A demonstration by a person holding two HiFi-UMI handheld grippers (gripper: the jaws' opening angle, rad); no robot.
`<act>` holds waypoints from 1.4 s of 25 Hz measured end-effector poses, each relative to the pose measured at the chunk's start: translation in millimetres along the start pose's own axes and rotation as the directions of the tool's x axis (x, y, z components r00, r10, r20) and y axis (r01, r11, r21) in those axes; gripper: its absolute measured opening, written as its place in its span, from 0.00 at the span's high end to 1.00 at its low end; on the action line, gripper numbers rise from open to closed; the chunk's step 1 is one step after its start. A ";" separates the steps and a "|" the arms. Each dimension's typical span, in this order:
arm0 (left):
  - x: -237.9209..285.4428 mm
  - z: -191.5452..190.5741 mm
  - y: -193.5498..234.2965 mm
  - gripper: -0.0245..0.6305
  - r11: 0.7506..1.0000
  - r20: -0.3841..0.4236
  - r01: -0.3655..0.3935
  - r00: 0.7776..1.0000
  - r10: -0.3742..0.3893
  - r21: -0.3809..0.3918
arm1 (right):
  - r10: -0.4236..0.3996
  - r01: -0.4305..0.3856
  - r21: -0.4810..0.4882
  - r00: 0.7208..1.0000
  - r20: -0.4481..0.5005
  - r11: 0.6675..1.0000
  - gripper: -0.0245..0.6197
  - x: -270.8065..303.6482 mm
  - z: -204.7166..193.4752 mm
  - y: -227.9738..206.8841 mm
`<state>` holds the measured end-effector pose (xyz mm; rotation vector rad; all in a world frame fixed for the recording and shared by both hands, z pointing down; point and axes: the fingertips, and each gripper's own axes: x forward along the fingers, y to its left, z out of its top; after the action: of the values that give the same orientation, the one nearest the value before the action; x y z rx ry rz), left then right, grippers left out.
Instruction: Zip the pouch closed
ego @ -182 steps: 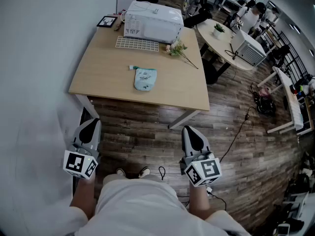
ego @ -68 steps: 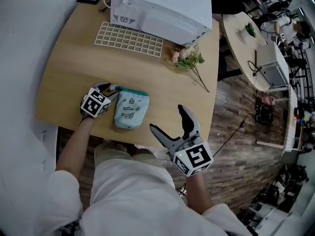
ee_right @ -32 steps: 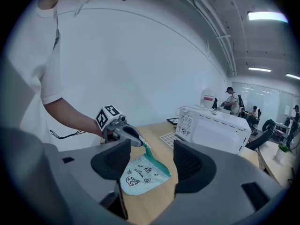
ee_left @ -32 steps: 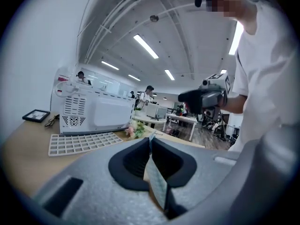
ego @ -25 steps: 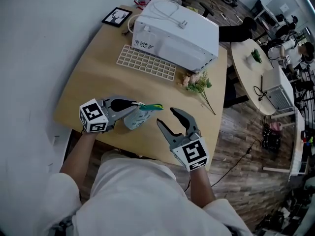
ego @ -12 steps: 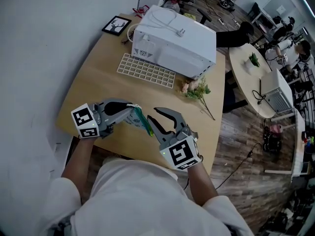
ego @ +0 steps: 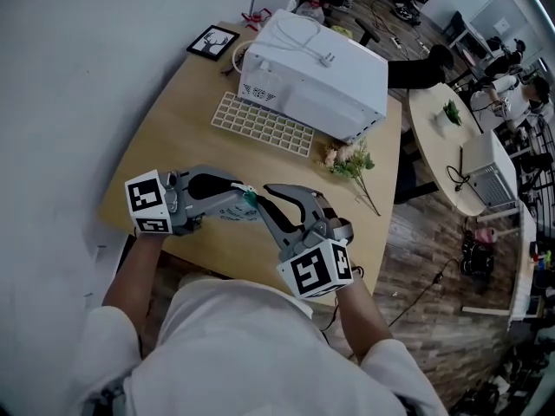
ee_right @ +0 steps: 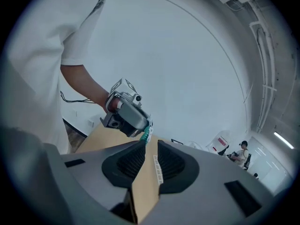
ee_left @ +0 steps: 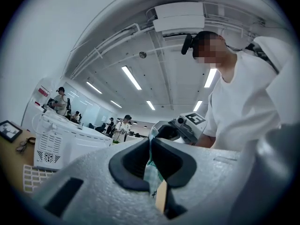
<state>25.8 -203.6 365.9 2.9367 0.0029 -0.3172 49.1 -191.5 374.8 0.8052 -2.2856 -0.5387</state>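
My left gripper [ego: 242,195] is shut on the light-blue pouch [ego: 228,208] and holds it above the wooden table's [ego: 173,137] near edge. In the left gripper view the pouch fabric [ee_left: 153,173] hangs pinched between the pads of the left gripper [ee_left: 151,142]. The pouch's teal zipper end [ego: 250,199] sticks out to the right. My right gripper [ego: 261,200] points at that end, and its jaws have just been closing. The right gripper view shows the right gripper [ee_right: 149,143] with a narrow gap between its pads and the teal end [ee_right: 147,133] right at its tips, no pad pressing on it.
A white appliance [ego: 316,59] stands at the back of the table, with a white grid tray [ego: 264,124] in front of it. Flowers [ego: 347,159] lie to the right and a small picture frame [ego: 213,40] at the back left. A round table [ego: 442,137] stands further right.
The left gripper has raised the pouch off the table. The right gripper has rolled, moved left up to the pouch's teal end, and its jaws have narrowed.
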 end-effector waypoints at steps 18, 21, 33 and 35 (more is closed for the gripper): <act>-6.1 3.8 -11.3 0.92 0.999 0.022 0.029 0.999 -0.028 -0.035 | 0.015 -0.010 -0.084 0.998 0.060 0.996 0.95 0.9 16.7 11.0; -8.9 6.5 -13.9 0.92 0.999 0.057 0.005 0.998 -0.003 -0.035 | 0.021 -0.015 -0.069 0.997 0.080 0.998 0.95 0.6 19.7 12.9; -15.6 9.6 -11.0 0.94 0.985 0.174 -0.115 0.975 0.137 -0.130 | 0.014 -0.005 -0.093 0.996 0.089 0.996 0.96 0.0 21.8 15.8; -14.7 10.1 -11.1 0.94 0.983 0.181 -0.122 0.973 0.146 -0.138 | 0.007 0.002 -0.099 0.996 0.087 0.995 0.96 -1.7 21.8 15.5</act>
<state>9.2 -194.4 357.3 2.7526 -0.1949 -0.5540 28.8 -175.7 367.3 0.7430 -2.3187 -0.6932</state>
